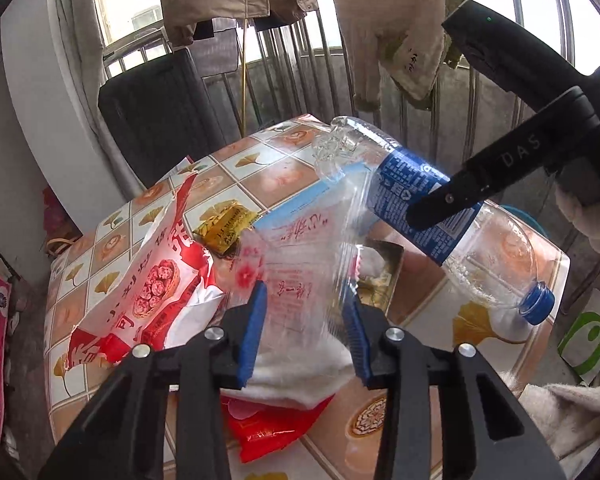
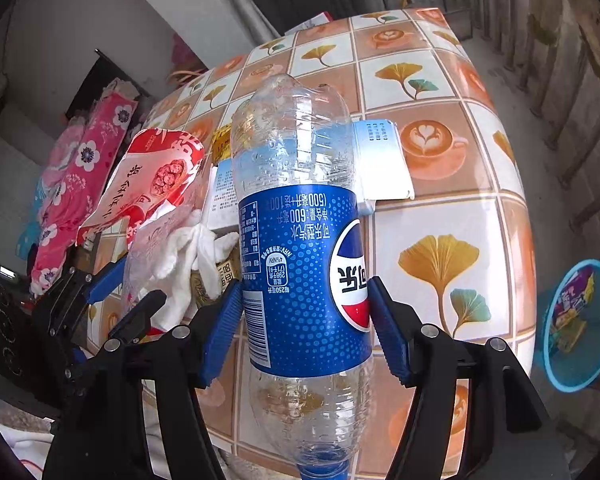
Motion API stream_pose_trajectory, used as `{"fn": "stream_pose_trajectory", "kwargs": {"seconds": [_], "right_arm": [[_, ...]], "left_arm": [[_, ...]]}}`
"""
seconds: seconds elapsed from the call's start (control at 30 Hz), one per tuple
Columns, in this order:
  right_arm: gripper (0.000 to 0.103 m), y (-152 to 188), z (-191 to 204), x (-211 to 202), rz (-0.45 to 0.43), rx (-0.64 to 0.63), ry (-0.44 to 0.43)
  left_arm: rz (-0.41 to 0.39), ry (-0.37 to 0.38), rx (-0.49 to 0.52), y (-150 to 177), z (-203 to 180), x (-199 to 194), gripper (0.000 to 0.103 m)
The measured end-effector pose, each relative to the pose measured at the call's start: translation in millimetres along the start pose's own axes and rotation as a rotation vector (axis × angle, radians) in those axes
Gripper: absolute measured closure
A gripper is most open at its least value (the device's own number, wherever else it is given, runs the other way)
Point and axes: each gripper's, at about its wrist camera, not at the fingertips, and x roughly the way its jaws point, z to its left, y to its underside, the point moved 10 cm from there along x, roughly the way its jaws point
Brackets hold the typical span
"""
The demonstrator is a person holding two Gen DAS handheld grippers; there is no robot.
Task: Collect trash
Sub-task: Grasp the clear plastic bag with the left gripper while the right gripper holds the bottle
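Note:
My right gripper is shut on an empty clear bottle with a blue label. It holds the bottle above the table, cap toward me. The bottle also shows in the left wrist view, tilted with its blue cap low at the right. My left gripper has its jaws on either side of a clear plastic bag with red print; white tissue lies under it. A red and white snack bag stands to the left. A gold wrapper lies behind.
The table has a tiled leaf and coffee-cup cloth. A white and blue box lies on it. A blue mesh bin with wrappers in it stands on the floor at the right. A railing with hanging clothes lies beyond.

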Motion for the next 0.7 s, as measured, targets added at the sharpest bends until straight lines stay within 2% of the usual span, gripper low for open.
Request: {"fn": "stream_pose_trajectory", "kwargs": {"seconds": [0.07,0.2,0.53,0.63,0.7], "right_arm": [[0.042,4,1,1,0.017,0.005,-0.016],[0.042,9,3,2,0.033,0.022,-0.046],[0.047,10,-3,-4,0.008,0.111,-0.117],[0.048,6,-7,-17,-0.023,0.134,-0.137],[0.048,3,-9,-29,-0.045,0.144,-0.154]], "left_arm": [[0.000,0.016,-0.040,-2,6,-1,0.081],[-0.011,0.038,-0.093,-7,14,-6,0.091],[-0.108,-0.023,-0.120,-28,35,-44,0.096],[-0.138,-0.006,-0.156,-36,42,-58,0.096],[-0.166,0.033,-0.190,-45,46,-68,0.096]]}}
